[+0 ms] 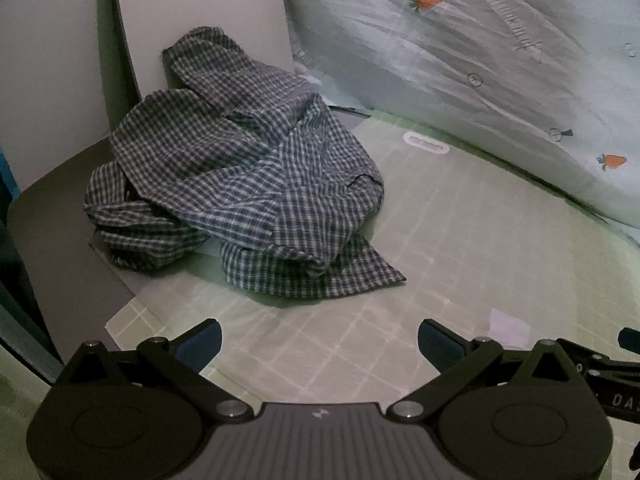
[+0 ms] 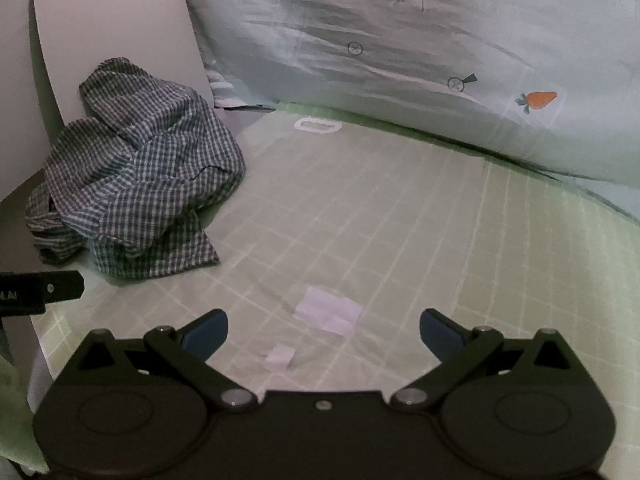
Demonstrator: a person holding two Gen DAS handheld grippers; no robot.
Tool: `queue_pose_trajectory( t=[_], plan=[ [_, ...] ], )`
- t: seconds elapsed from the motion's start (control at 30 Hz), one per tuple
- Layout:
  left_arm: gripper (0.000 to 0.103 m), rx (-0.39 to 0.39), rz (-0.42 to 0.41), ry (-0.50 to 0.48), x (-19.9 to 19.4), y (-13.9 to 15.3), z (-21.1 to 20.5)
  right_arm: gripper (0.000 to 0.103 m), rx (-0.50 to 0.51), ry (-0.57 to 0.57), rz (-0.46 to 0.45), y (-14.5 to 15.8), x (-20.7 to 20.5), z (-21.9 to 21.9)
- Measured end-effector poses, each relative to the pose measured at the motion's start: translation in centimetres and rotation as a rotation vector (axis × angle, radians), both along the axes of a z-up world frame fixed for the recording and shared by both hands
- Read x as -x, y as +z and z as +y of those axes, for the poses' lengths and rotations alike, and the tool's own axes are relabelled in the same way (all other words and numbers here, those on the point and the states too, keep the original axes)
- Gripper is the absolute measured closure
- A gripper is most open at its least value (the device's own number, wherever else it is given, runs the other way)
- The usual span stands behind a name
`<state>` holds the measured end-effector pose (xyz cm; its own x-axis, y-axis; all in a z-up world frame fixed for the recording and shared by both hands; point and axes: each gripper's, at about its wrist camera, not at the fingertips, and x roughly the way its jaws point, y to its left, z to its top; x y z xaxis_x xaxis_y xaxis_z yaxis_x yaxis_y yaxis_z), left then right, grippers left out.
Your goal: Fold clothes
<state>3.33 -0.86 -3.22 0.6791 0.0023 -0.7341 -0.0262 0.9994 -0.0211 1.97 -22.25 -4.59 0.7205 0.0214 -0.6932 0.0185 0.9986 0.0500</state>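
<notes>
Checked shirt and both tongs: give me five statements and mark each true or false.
1. The shirt lies crumpled in a heap. True.
2. The left tongs grip the shirt. False: they are open and apart from it.
3. The right tongs are open. True.
4. The shirt lies folded flat mid-mat. False: it is heaped at the mat's left edge.
5. The bedding carries carrot prints. True.
</notes>
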Motion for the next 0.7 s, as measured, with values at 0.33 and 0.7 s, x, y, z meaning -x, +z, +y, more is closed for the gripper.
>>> queue_pose_trajectory(
  t=[0.33,0.7],
  plan=[
    [0.0,0.01,0.05,0.019,-4.6,-1.4,1.6,0.0,0.007,0.026,0.035,-1.4,-4.4,2.1],
    [0.012,0.127,0.097,0.105,-11.6,-3.3,5.2,0.0,-0.03,0.118,0.089,-2.9,-13.5,5.6]
  ],
)
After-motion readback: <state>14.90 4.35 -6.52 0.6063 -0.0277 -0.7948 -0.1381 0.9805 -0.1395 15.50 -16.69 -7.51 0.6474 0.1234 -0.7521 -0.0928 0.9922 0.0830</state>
